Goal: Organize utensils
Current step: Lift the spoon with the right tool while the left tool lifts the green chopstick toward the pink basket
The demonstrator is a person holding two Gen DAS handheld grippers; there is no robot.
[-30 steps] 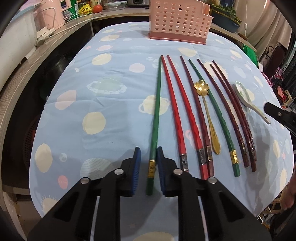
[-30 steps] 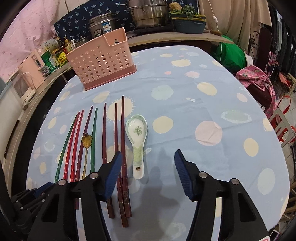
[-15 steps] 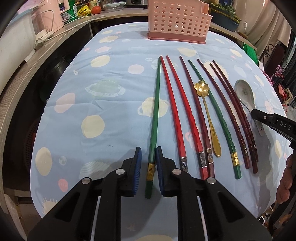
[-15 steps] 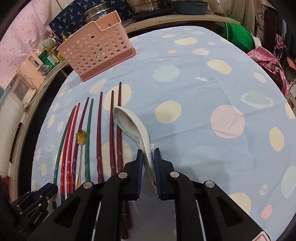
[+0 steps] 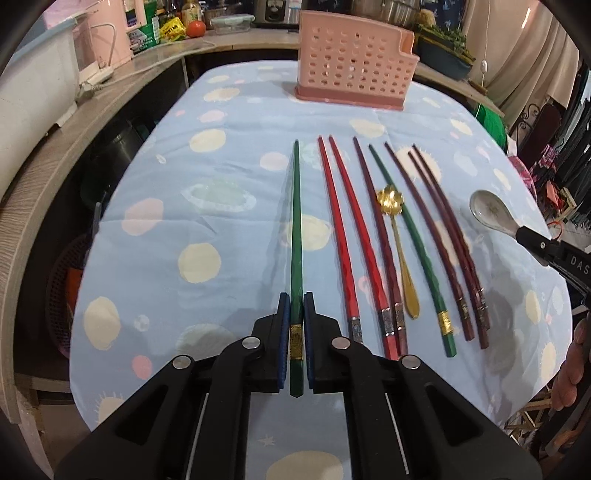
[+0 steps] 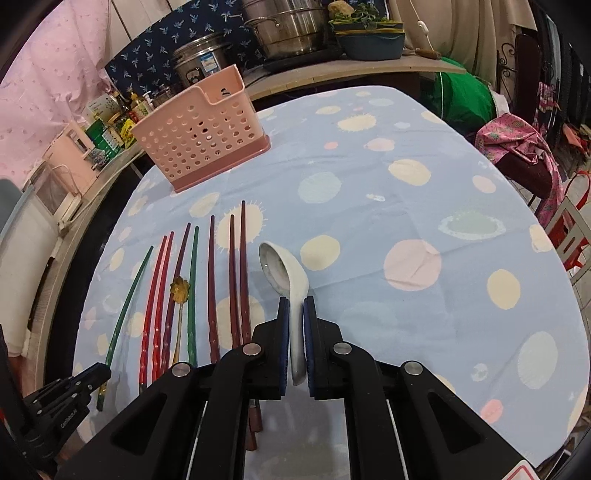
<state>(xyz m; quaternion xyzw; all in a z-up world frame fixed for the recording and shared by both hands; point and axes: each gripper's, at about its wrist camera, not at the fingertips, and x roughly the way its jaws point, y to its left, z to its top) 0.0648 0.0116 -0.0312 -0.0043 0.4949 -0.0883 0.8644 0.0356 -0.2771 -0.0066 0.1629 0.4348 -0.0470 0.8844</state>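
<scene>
The left claw [image 5: 295, 341] is closing, its blue pads [image 5: 283, 339] already pressed on the thick near end of a green chopstick [image 5: 295, 236], at its gold band. The stick runs straight away from the claw toward the far side of the desk [image 5: 147, 236], which wears a pale blue cloth with round spots. It stands a little apart, to the left, from the other utensils.

Those lie in a row to its right, thick ends near and tips far: two red chopsticks [image 5: 341, 240], a dark maroon one, a gold spoon [image 5: 397, 254] with a flower-shaped bowl, a second green chopstick [image 5: 412, 247], then three more dark maroon sticks [image 5: 439, 240] close together.

The right claw [image 6: 295, 341] is clenched on the handle of a white ceramic spoon [image 6: 286, 275]. The bowl points away from the claw and tilts onto its side. Seen from the left wrist, the spoon sits at the right end of the row, and it looks to be lifted off the cloth, though that is hard to be sure of from these angles.

A pink perforated basket [image 5: 354, 70] stands upright at the far edge of the desk, well beyond the chopstick tips. Behind it a curved counter [image 5: 55, 147] carries bottles, jars and steel pots [image 6: 288, 31].
</scene>
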